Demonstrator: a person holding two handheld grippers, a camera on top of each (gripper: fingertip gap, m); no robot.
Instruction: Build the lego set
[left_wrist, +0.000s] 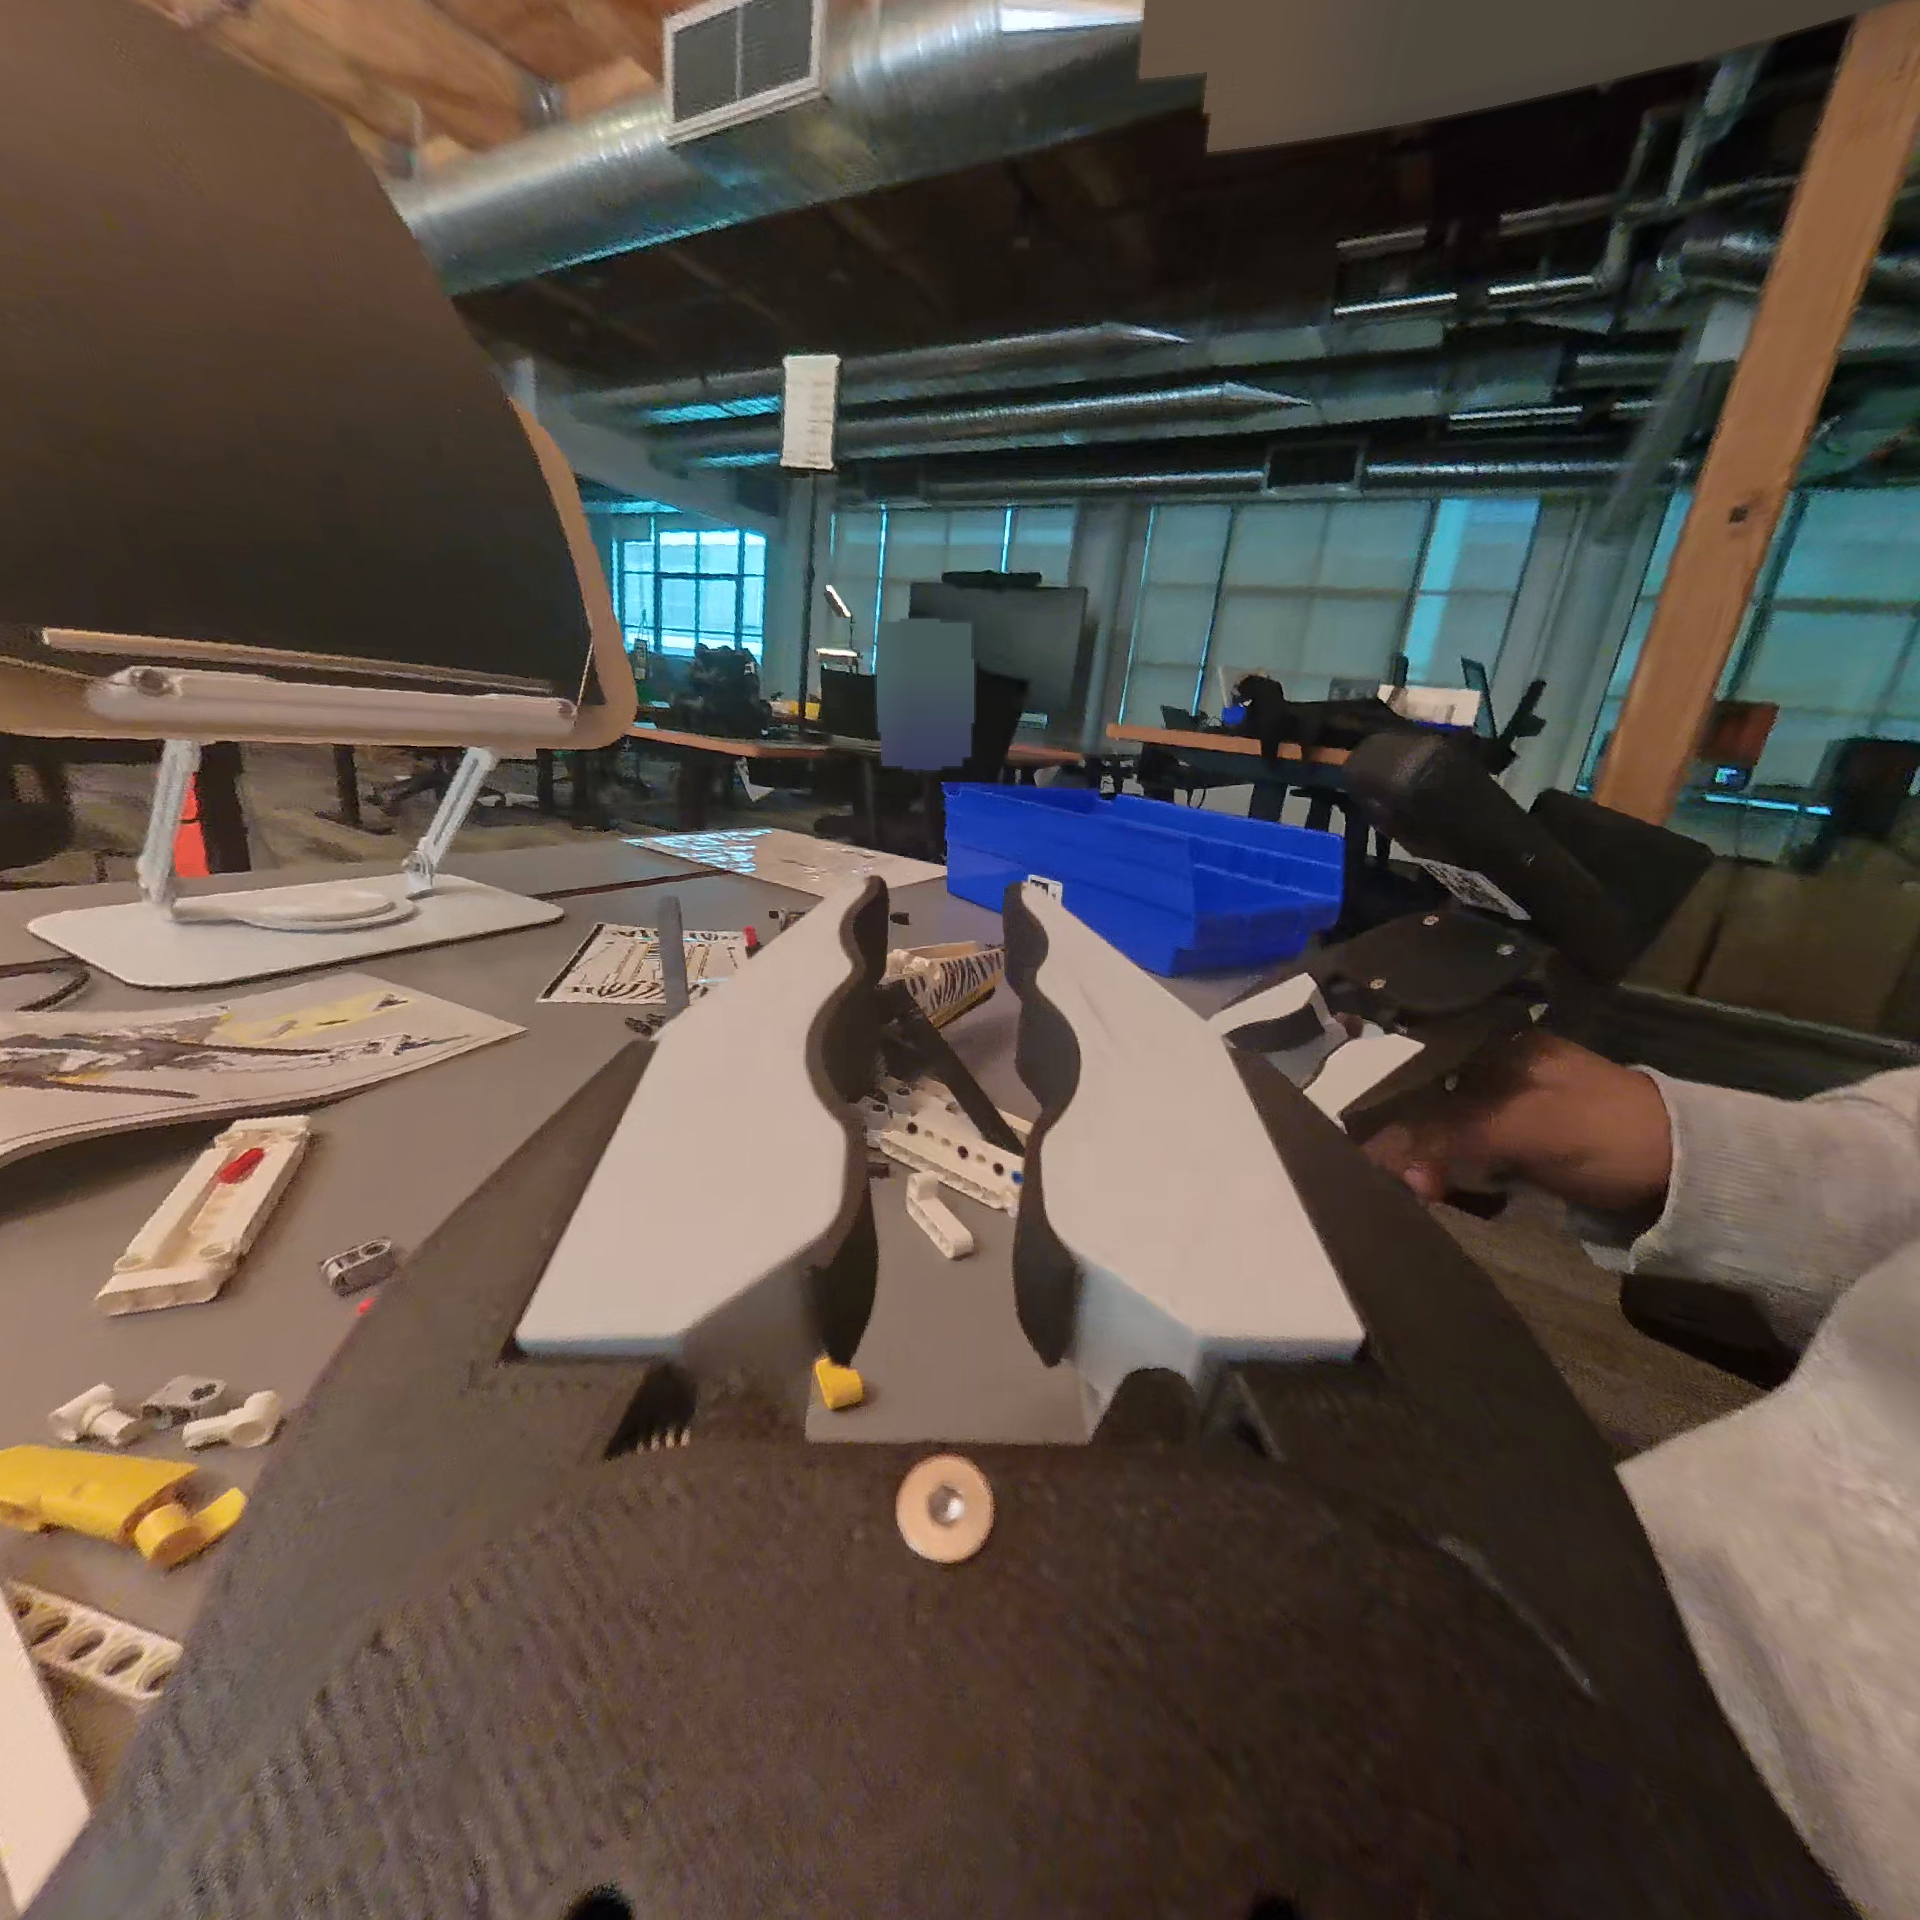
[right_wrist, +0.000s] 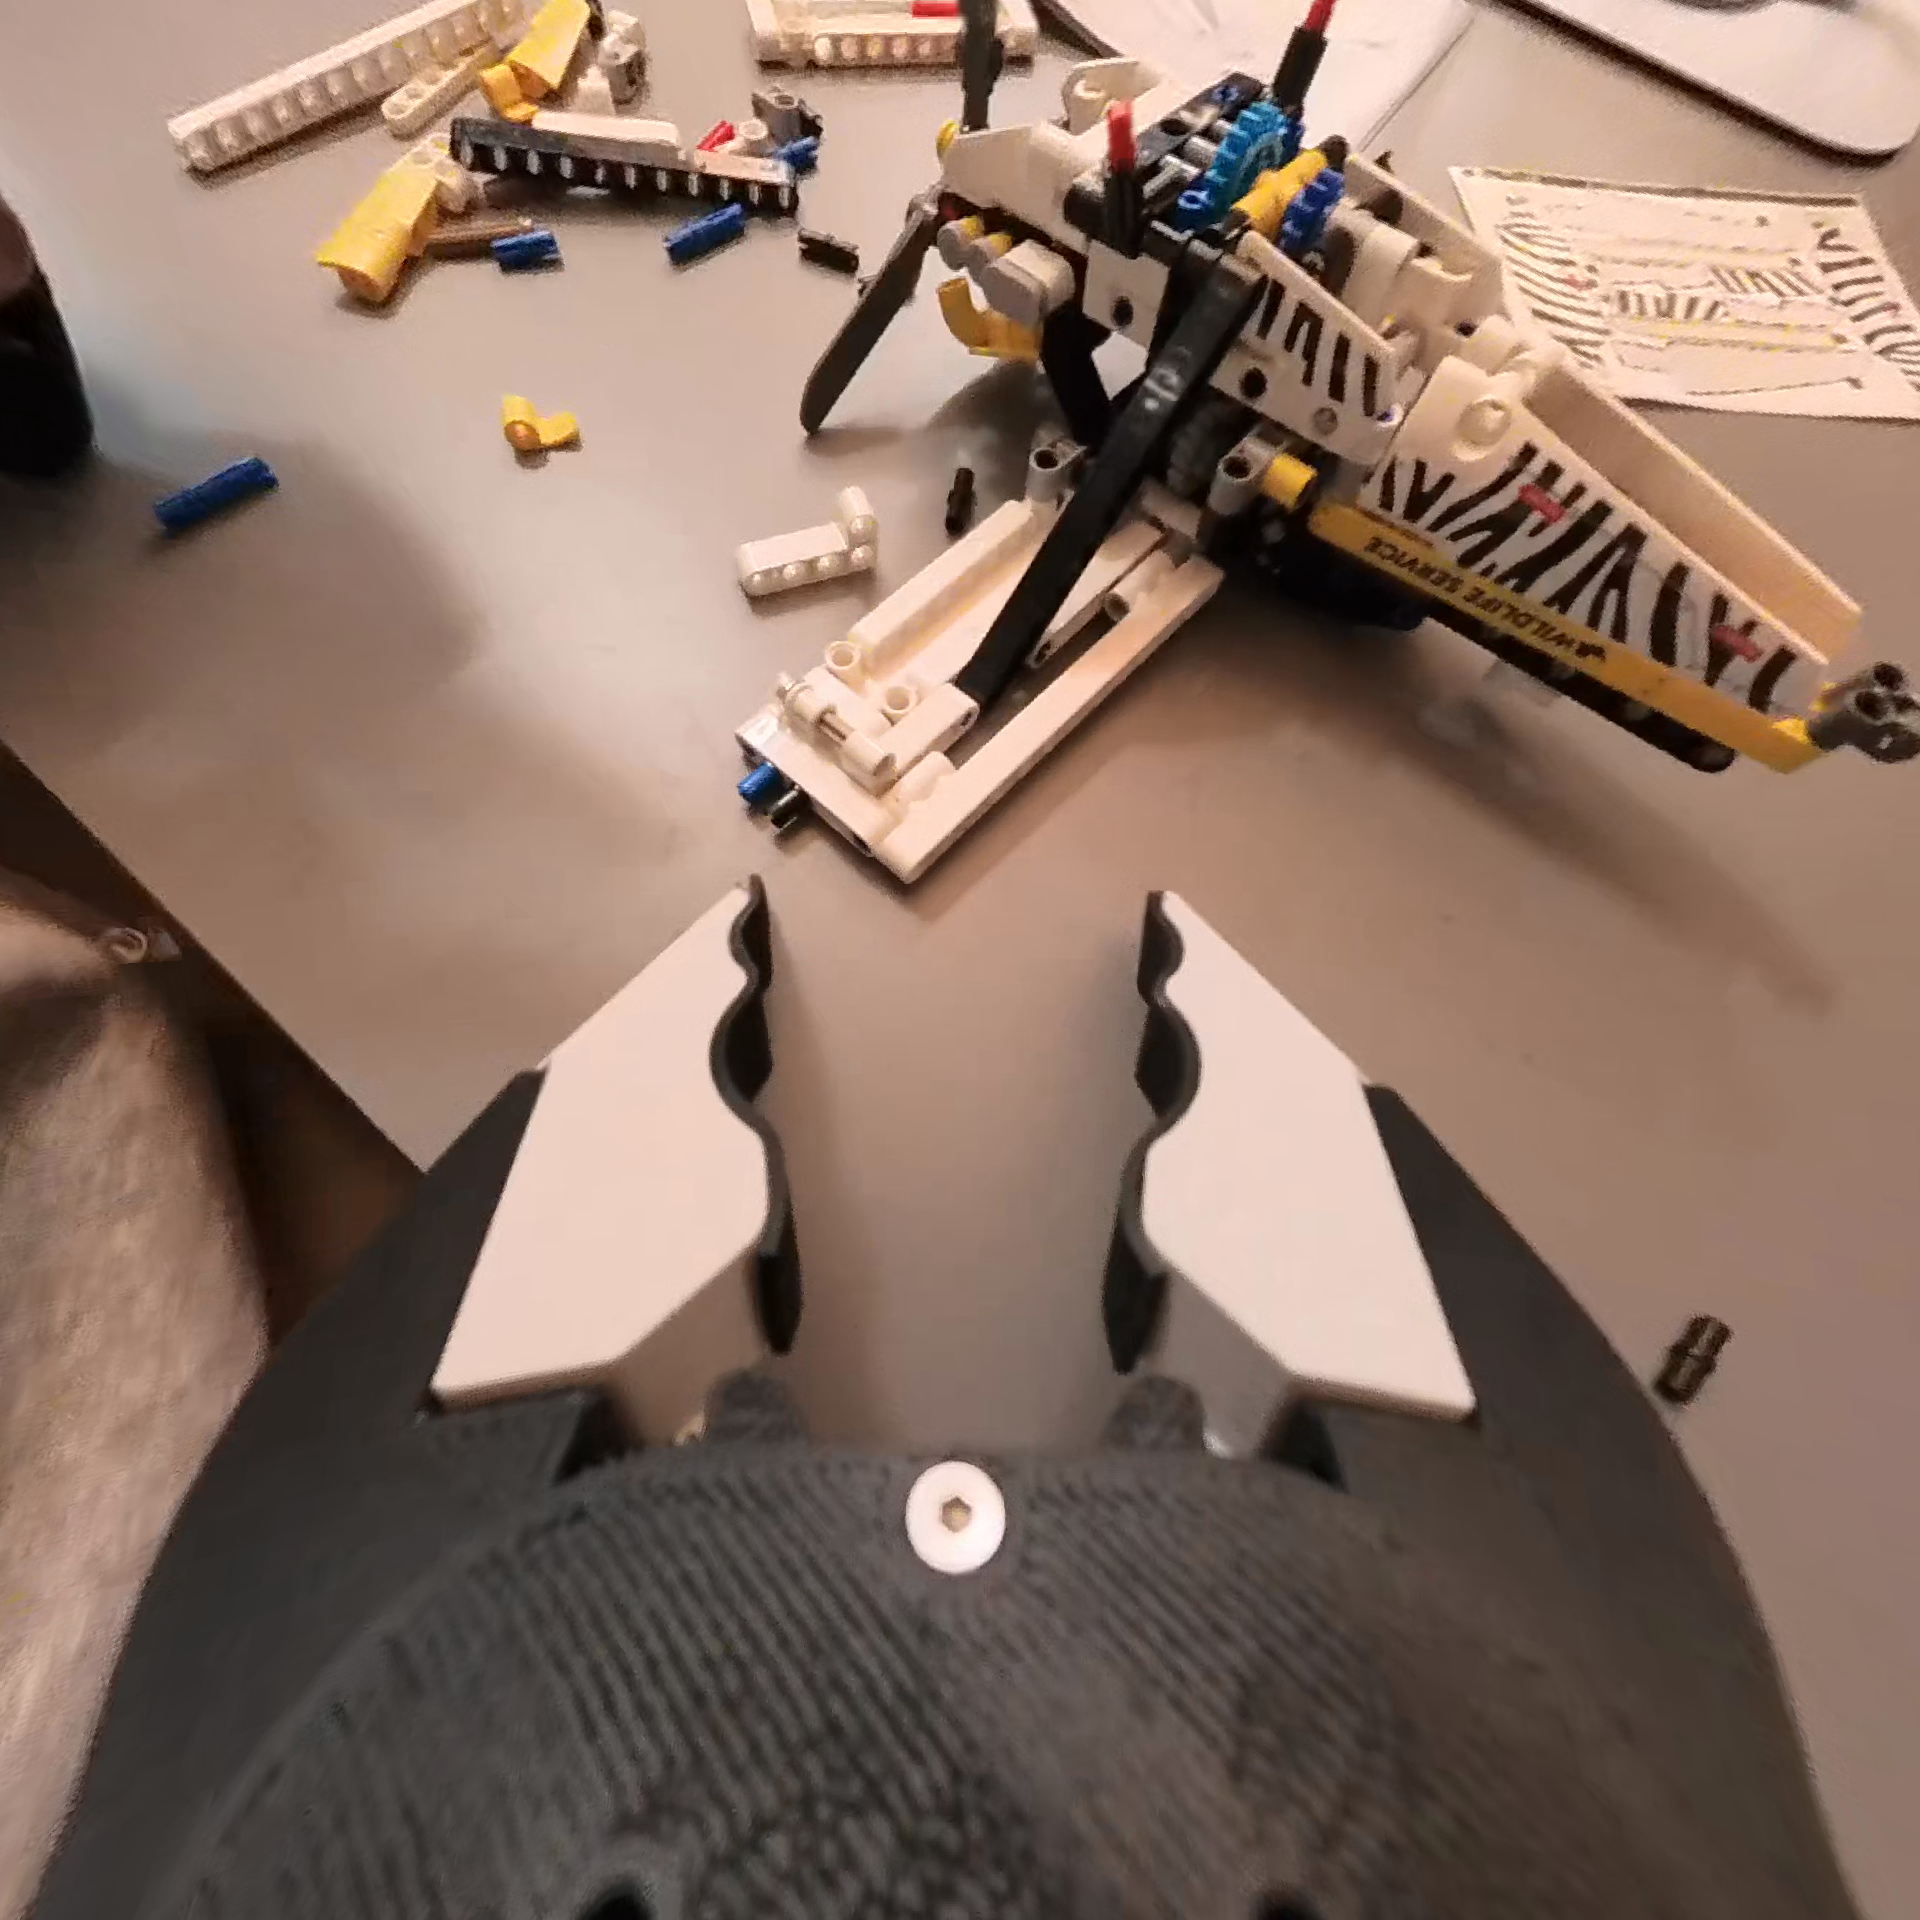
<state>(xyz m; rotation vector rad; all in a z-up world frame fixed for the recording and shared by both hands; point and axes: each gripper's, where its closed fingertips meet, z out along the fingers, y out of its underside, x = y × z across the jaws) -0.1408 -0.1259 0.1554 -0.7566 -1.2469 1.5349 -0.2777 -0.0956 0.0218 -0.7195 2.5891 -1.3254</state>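
Observation:
A partly built white, black and yellow zebra-striped lego aircraft (right_wrist: 1299, 416) lies on the grey table (right_wrist: 416, 675), with a white wing panel (right_wrist: 987, 686) pointing at my right gripper. My right gripper (right_wrist: 951, 914) is open and empty, just short of that panel. In the left wrist view my left gripper (left_wrist: 945, 914) is open and empty, low over the table; parts of the model (left_wrist: 935, 1049) show between its fingers. A small white L-shaped piece (right_wrist: 805, 545) lies left of the wing. My right gripper also shows at the right of the left wrist view (left_wrist: 1288, 1029), held by a hand.
Loose white, yellow, blue and black pieces (right_wrist: 499, 156) lie at the table's far left. A sticker sheet (right_wrist: 1704, 281) lies right of the model. A blue bin (left_wrist: 1132, 873), a tablet stand (left_wrist: 291, 914), instruction sheets (left_wrist: 208, 1049) and a white panel (left_wrist: 208, 1210) stand around. A black pin (right_wrist: 1694, 1371) lies near right. My right fingertips sit around 20 centimeters from my left ones. The small white L-shaped piece (right_wrist: 805, 545) lies around 8 centimeters away from my right fingertips. The left camera catches it too, in the left wrist view (left_wrist: 935, 1217).

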